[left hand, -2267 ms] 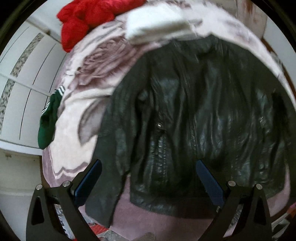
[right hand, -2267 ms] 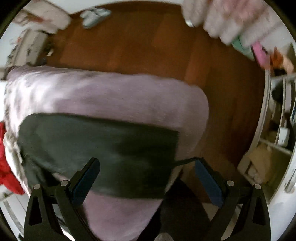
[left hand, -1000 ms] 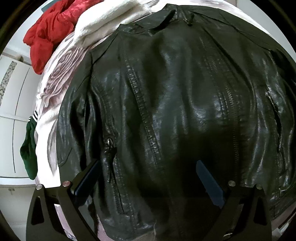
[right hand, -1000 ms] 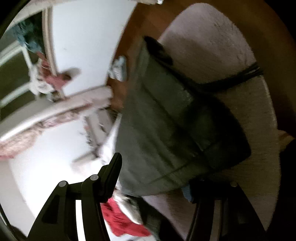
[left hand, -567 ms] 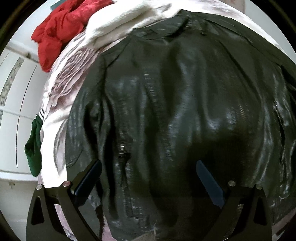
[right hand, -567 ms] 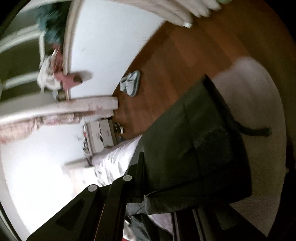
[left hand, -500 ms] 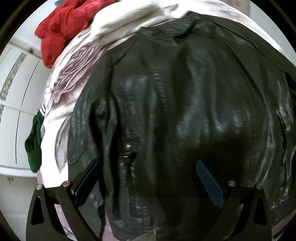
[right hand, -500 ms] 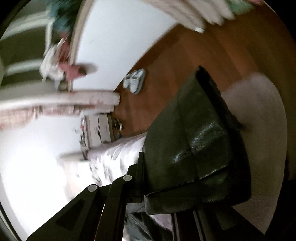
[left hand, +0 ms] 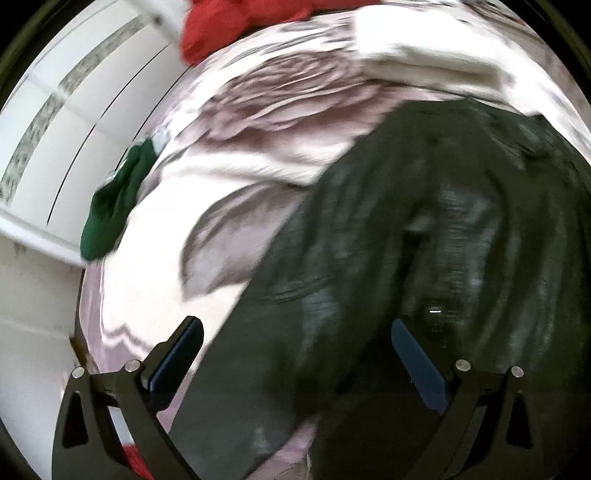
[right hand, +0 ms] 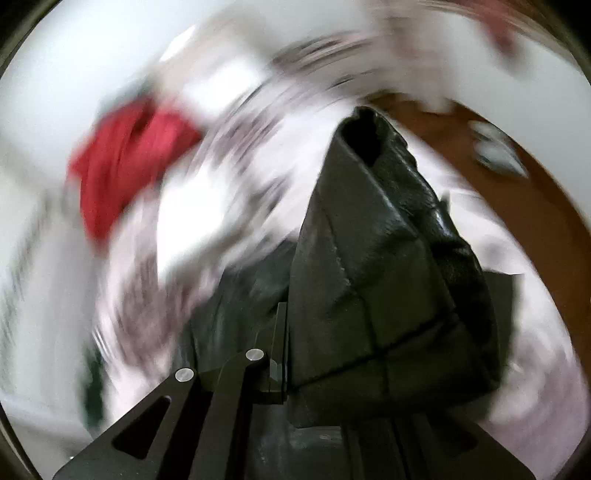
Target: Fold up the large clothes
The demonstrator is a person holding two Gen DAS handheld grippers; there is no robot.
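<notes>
A black leather jacket (left hand: 424,240) lies spread on a pale pink flowered blanket (left hand: 229,177) on a bed. In the left wrist view my left gripper (left hand: 295,358) hovers open above the jacket's left edge and sleeve, with nothing between its blue pads. In the right wrist view my right gripper (right hand: 291,354) is shut on a sleeve of the jacket (right hand: 380,258), which stands lifted up in front of the camera with its cuff opening at the top. The right finger is hidden behind the leather.
A red garment (left hand: 240,22) and a white folded cloth (left hand: 417,59) lie at the far end of the bed. A green garment (left hand: 114,206) hangs over the bed's left edge beside white cabinet doors (left hand: 55,122). Brown wooden floor (right hand: 517,206) lies past the bed with pale slippers (right hand: 495,151).
My left gripper has swung left and risen, so blanket now shows where jacket filled the view. My right gripper closed on the sleeve and has swung round with it, blurring the room.
</notes>
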